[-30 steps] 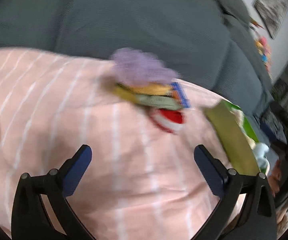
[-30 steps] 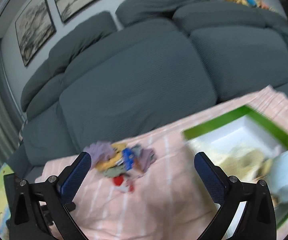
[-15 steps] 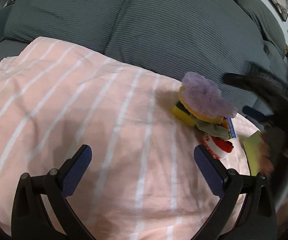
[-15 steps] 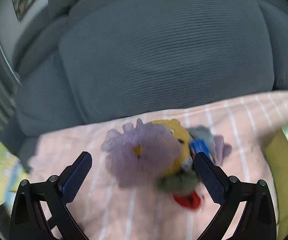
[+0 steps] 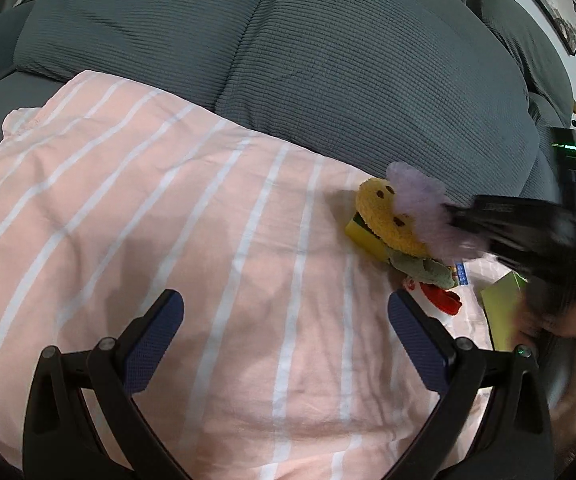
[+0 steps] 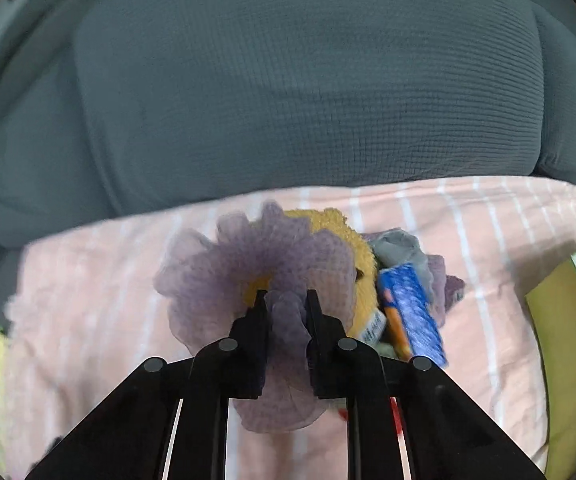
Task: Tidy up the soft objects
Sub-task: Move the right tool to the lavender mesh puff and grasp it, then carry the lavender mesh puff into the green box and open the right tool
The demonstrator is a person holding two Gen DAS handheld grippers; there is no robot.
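Having swung in over the toy pile, the right tongs (image 6: pixel 283 300) have just closed on the purple ruffled flower (image 6: pixel 255 276) atop the yellow plush (image 5: pixel 388 216) on the striped sheet (image 5: pixel 207 240), the left tongs (image 5: pixel 283 340) gaping empty nearby; thin frill may slip free when lifted.

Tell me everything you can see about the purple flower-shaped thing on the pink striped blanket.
The purple flower is a soft, frilly piece of sheer, mesh-like lilac fabric with ruffled petals around a small yellow centre. It lies on top of the toy pile, draped over the yellow plush, on the pink striped blanket in front of the grey sofa cushions. The right gripper has just closed and pinches a fold of its petals between the pads. The left gripper is open and away from it.
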